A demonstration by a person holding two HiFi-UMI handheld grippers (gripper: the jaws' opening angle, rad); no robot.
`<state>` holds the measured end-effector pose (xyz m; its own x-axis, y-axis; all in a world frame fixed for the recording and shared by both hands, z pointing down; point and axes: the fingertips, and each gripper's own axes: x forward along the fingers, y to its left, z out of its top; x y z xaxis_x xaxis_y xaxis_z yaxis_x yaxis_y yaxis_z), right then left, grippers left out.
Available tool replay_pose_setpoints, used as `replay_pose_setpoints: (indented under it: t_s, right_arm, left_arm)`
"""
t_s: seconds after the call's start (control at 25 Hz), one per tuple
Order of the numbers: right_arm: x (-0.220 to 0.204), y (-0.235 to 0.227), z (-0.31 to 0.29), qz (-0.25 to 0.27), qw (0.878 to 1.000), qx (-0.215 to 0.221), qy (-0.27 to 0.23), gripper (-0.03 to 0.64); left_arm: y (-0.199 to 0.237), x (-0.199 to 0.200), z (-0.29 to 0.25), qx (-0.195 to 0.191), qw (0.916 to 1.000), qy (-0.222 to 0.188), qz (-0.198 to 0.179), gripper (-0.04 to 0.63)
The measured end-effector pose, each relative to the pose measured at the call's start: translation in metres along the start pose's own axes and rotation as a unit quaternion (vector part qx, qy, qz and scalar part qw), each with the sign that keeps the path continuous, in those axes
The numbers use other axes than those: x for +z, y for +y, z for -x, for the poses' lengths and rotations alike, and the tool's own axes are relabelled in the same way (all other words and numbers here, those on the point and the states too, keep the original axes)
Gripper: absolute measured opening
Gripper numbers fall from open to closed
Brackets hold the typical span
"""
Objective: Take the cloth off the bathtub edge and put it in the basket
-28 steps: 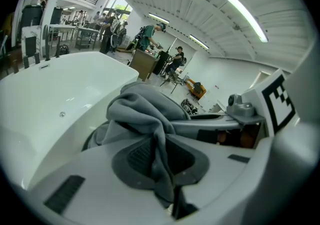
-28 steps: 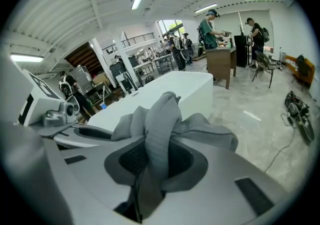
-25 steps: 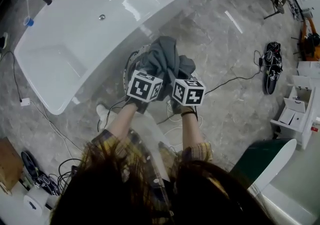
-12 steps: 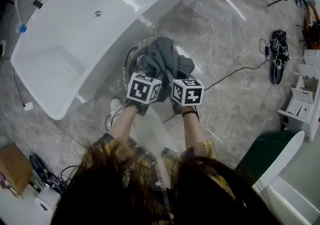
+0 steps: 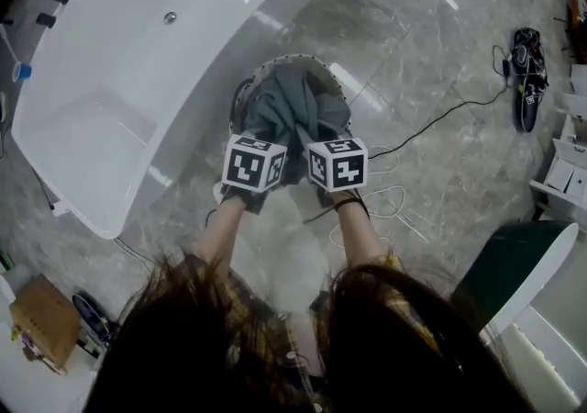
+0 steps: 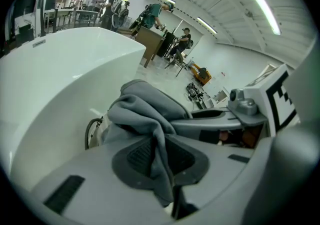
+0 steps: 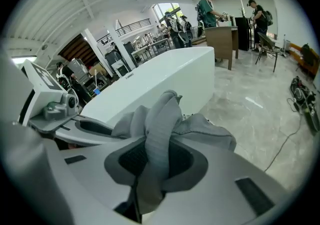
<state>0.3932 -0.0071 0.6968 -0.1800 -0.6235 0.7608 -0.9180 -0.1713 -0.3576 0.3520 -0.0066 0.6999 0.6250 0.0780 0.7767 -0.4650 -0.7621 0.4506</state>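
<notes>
As the head view looks down, the left tool (image 5: 266, 147) and right tool (image 5: 323, 147) sit side by side, both clamped on a grey cloth (image 5: 293, 101) that is bunched over the round mouth of the basket (image 5: 292, 59). The cloth covers most of the opening, and I cannot tell whether it rests on the bottom. The basket stands on the marble floor (image 5: 431, 154), just beside the outer wall of the white bathtub (image 5: 128, 62), whose basin is bare. In the left gripper view, the left tool (image 6: 159, 161) pinches a fold of the cloth (image 6: 142, 109) between its dark pads; the basket's rim (image 6: 90, 131) shows below, against the bathtub (image 6: 55, 79). In the right gripper view, the right tool (image 7: 149, 165) grips another fold of the cloth (image 7: 162, 116), which rises above its jaws, with the bathtub (image 7: 165, 76) behind.
</notes>
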Motion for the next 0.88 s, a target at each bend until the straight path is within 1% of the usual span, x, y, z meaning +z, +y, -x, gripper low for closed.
replay_pose_setpoints:
  t_s: [0.24, 0.44, 0.52, 0.68, 0.88]
  right_arm:
    - [-0.024, -0.016, -0.042, -0.001, 1.000, -0.007, 0.016, 0.092]
    - [-0.044, -0.028, -0.073, 0.006, 0.999, -0.010, 0.038, 0.092]
    - [-0.052, -0.035, -0.084, 0.006, 0.999, -0.012, 0.047, 0.095]
    - [-0.070, -0.052, -0.103, 0.013, 0.997, -0.025, 0.070, 0.094]
    - [-0.084, -0.061, -0.122, 0.006, 0.996, -0.023, 0.090, 0.080]
  left_arm:
    - [0.032, -0.019, -0.032, 0.012, 0.9997, 0.020, 0.006, 0.054]
    - [0.050, -0.036, -0.060, 0.023, 0.9990, 0.035, 0.017, 0.054]
    - [0.057, -0.042, -0.070, 0.025, 0.9987, 0.043, 0.016, 0.054]
    - [0.064, -0.051, -0.091, 0.025, 0.9977, 0.062, 0.013, 0.052]
    - [0.072, -0.063, -0.117, 0.032, 0.9956, 0.086, 0.019, 0.051]
